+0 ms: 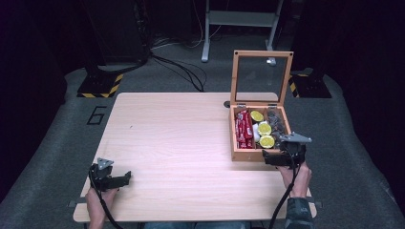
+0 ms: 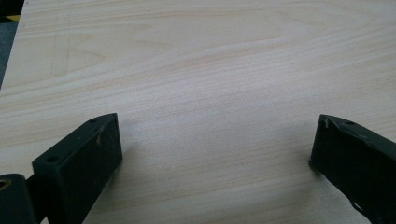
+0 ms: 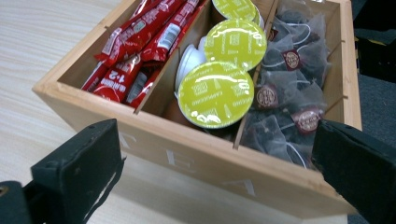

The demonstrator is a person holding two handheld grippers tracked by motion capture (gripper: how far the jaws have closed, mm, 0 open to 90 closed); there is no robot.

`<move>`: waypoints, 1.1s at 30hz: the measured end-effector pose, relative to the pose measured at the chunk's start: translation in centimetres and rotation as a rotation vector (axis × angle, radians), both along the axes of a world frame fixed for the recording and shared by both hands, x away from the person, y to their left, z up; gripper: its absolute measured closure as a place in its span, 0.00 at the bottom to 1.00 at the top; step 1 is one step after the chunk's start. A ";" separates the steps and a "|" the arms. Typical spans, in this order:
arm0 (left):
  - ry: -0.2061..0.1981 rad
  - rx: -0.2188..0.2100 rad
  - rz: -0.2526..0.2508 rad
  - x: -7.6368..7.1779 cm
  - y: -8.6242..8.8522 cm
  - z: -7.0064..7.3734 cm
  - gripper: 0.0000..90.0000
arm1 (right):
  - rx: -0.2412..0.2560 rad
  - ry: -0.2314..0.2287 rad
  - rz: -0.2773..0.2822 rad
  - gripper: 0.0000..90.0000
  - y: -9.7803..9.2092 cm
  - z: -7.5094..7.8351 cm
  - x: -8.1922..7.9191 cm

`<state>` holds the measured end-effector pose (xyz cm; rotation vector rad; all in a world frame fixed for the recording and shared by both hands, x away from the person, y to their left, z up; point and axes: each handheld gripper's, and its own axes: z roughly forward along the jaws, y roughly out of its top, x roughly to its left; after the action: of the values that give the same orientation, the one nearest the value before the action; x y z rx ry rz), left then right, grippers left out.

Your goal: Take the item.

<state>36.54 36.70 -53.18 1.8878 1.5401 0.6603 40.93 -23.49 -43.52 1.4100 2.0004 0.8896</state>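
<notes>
The right gripper [image 1: 282, 155] hangs just short of the near wall of the box [image 3: 196, 161], jaws wide apart and empty. Seen along those jaws, the box sits straight ahead and a little below, its lid [image 1: 261, 76] standing upright at the far side. Three compartments run away from the jaws: red sachets [image 3: 135, 44] ahead of the left jaw, green-lidded capsules [image 3: 215, 94] about midway between the two, dark tea bags [image 3: 285, 100] ahead of the right jaw.

The step in hand looks like a reach into the box, most likely for the nearest capsule, which leans tilted against the near wall.

To do it well:
- Lift the jaws clear of the near wall first; they sit low against it and would knock the box if pushed forward.
- Come down from above, centred on the capsule, with one jaw on each side of its rim, not on the foil face.
- Keep the jaws narrow enough to pass between the thin dividers; as wide as they now stand they would straddle two compartments.
- Close gently, as the foil and cup will probably dent.

The left gripper [image 1: 111, 178] rests low over bare worktop [image 2: 201, 70], well apart from the box, jaws spread with nothing between them. It could steady the box if the box slides.
</notes>
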 end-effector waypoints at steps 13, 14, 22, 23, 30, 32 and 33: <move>0.000 0.000 0.000 0.0 0.0 0.0 0.02 | -0.013 0.010 0.004 0.08 1.1 0.0 2.7; 0.000 0.000 0.000 0.0 0.0 0.0 0.02 | -0.013 0.010 -0.002 0.09 1.2 -0.1 2.9; 0.000 0.000 0.000 0.0 0.0 0.0 0.02 | -0.071 0.022 -0.033 0.18 2.4 -0.8 4.1; 0.000 -0.001 0.000 0.0 0.0 0.0 0.02 | -0.082 0.024 -0.036 0.19 2.5 -0.8 4.2; 0.000 -0.001 0.000 0.0 0.0 0.0 0.02 | -0.086 0.012 -0.060 0.28 2.5 -1.1 4.5; 0.000 -0.001 0.000 0.0 0.0 0.0 0.02 | -0.084 0.013 -0.054 0.29 2.4 -1.2 4.6; 0.000 -0.001 0.000 0.0 0.0 0.0 0.02 | -0.089 0.013 -0.060 0.31 2.5 -1.3 4.6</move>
<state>36.55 36.71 -53.19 1.8878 1.5398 0.6594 45.53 -21.02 -44.84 1.4218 1.9715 0.7583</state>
